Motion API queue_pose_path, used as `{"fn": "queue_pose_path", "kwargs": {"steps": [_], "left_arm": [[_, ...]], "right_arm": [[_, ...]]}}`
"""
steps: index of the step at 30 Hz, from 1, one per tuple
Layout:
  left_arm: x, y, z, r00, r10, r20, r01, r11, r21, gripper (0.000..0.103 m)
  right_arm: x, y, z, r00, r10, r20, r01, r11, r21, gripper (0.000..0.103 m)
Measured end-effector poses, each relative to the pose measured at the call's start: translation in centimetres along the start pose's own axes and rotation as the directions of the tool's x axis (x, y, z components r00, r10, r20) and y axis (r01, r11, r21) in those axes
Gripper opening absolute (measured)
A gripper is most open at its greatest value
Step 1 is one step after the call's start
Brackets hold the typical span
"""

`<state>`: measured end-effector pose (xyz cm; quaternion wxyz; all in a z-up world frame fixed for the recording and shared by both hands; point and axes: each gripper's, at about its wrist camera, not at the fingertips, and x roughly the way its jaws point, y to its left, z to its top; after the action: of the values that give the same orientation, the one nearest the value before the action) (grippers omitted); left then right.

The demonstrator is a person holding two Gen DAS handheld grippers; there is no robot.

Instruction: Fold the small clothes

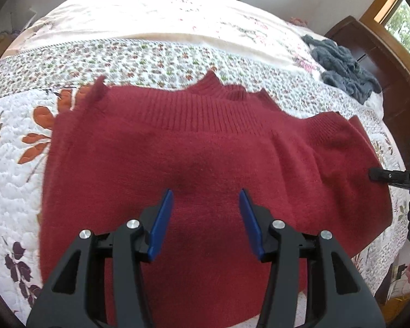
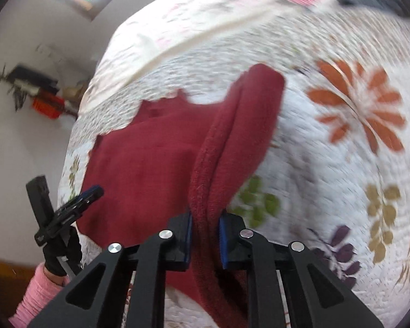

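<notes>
Nearest, the left tool (image 1: 206, 205) hovers wide open and empty over the red sweater (image 1: 177, 158) spread on the bed's floral quilt (image 1: 13, 169). Only the right wrist view shows the right tool (image 2: 205, 225) clamped on a lifted sweater fold. Farther right, a grey garment (image 1: 344, 68) lies crumpled.

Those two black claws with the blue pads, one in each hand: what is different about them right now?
The left claw is open, its blue pads spread apart with nothing between them; the right claw is shut on a bunched fold of the red sweater. The left claw hovers over the sweater's flat middle, while the right claw works at the sweater's edge, lifting the cloth off the floral quilt. Both share the same black frame and blue pads.
</notes>
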<state>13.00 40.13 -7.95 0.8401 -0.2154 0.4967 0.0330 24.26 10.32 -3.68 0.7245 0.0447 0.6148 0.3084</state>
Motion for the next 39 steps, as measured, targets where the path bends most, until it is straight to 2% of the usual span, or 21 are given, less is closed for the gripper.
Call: {"fn": "queue_pose_path", "kwargs": {"steps": [4, 9, 15, 17, 19, 21, 23, 28, 33, 39], "left_arm": [[-0.9, 0.9, 0.2, 1.0, -0.014, 0.008, 0.014, 1.0, -0.026, 0.05], [-1.4, 1.9, 0.3, 1.0, -0.025, 0.011, 0.025, 0.998, -0.05, 0.05], [-1.5, 1.9, 0.2, 0.999, -0.034, 0.01, 0.035, 0.998, -0.047, 0.05], [-1.5, 1.8, 0.2, 0.999, -0.039, 0.011, 0.039, 0.998, -0.047, 0.05], [-1.5, 1.7, 0.3, 0.999, -0.043, 0.01, 0.043, 0.998, -0.05, 0.05], [-1.5, 1.7, 0.4, 0.999, -0.051, 0.009, 0.052, 0.997, -0.057, 0.05], [-1.4, 1.4, 0.5, 0.998, -0.065, 0.007, 0.066, 0.996, -0.065, 0.05], [-1.2, 0.1, 0.8, 0.993, -0.115, 0.005, 0.116, 0.991, -0.071, 0.05], [0.0, -2.8, 1.1, 0.976, -0.215, -0.019, 0.213, 0.973, -0.085, 0.05], [2.5, -6.5, 1.6, 0.941, -0.335, -0.056, 0.326, 0.937, -0.127, 0.05]], "right_arm": [[1.3, 5.0, 0.7, 0.999, -0.043, -0.024, 0.04, 0.994, -0.102, 0.015], [4.3, 9.2, 1.0, 0.993, -0.096, -0.068, 0.083, 0.982, -0.17, 0.015], [7.6, 10.5, 0.1, 0.984, -0.14, -0.111, 0.118, 0.976, -0.184, 0.016], [8.6, 10.8, -0.2, 0.981, -0.146, -0.13, 0.12, 0.975, -0.189, 0.02], [9.1, 10.6, -0.1, 0.983, -0.112, -0.148, 0.086, 0.982, -0.167, 0.028], [9.2, 10.4, 0.0, 0.983, -0.079, -0.167, 0.054, 0.988, -0.145, 0.031], [9.0, 10.2, 0.2, 0.983, -0.025, -0.183, 0.005, 0.994, -0.111, 0.038], [6.4, 8.6, 0.9, 0.984, 0.089, -0.157, -0.092, 0.996, -0.013, 0.038], [3.0, 5.9, 1.4, 0.99, 0.109, -0.092, -0.105, 0.994, 0.043, 0.038], [1.1, 0.4, 0.5, 0.996, 0.068, -0.049, -0.061, 0.989, 0.131, 0.038]]}}
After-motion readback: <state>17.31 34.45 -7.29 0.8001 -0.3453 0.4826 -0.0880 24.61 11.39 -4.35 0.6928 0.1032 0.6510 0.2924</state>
